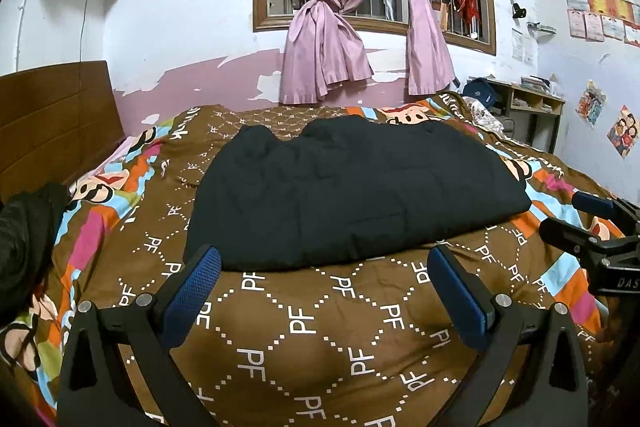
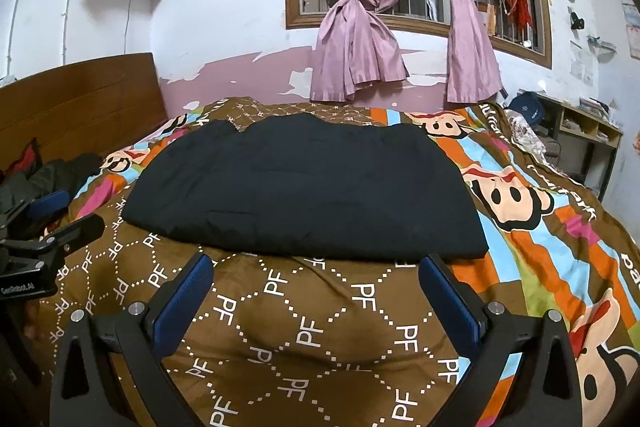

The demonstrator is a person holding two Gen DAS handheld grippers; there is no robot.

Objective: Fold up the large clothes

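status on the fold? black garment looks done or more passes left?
Done: the black garment lies as a compact rectangle on the patterned bedspread, edges fairly even. In hand: nothing; the left hand-held gripper and right hand-held gripper are both open, short of its near edge. Left: possibly another fold, and the dark clothes pile near the headboard looks unfolded.

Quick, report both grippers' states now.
Left gripper: open, holding nothing, short of the dark garment.
Right gripper: open, holding nothing.
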